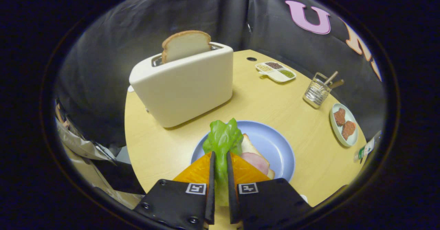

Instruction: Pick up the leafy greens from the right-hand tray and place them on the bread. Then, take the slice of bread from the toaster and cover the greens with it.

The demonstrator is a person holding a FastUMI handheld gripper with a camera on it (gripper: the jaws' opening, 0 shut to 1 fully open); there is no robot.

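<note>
The gripper (220, 156) is clenched on the leafy greens (222, 139), both fingers pressing on the leaf, whose top sticks out ahead of the fingertips. It hangs over the blue plate (275, 144), where a slice of bread (250, 148) lies with a pink slice of ham (257, 162) on it, just at 3 o'clock of the fingers. At 11 o'clock beyond the plate stands the white toaster (182, 85) with a second bread slice (185, 45) upright in its slot. Farther across the desk (268, 102), at 1 to 2 o'clock, sit a divided seasoning tray (275, 71), a glass utensil holder (317, 92) and a small plate with meat pieces (344, 124).
</note>
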